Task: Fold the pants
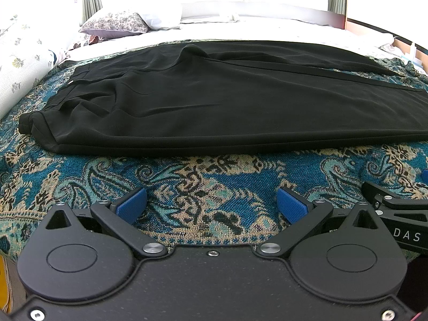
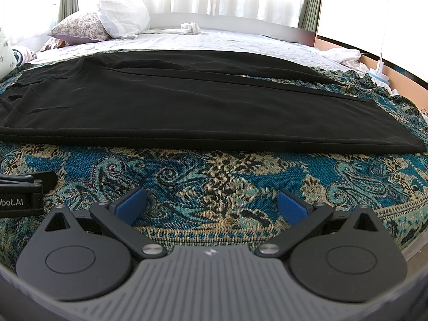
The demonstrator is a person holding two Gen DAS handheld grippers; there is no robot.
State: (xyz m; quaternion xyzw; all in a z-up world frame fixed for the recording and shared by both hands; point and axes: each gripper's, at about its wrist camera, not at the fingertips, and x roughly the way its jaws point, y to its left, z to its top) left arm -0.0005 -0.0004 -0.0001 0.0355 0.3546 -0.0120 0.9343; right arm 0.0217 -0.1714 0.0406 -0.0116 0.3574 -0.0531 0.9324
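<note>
Black pants (image 1: 214, 101) lie flat across a blue paisley bedspread (image 1: 203, 184), waistband at the left, legs running right. In the right wrist view the pants (image 2: 187, 107) end in a hem at the right. My left gripper (image 1: 211, 204) is open and empty, hovering over the bedspread in front of the pants' near edge, toward the waist end. My right gripper (image 2: 211, 204) is open and empty, in front of the leg part. Each gripper's body shows at the edge of the other's view.
A floral pillow (image 1: 115, 22) and a white pillow (image 2: 121, 17) lie at the far left of the bed on a white sheet (image 2: 240, 40). A curtained window is behind. The bed's wooden frame (image 2: 345, 44) runs along the far right.
</note>
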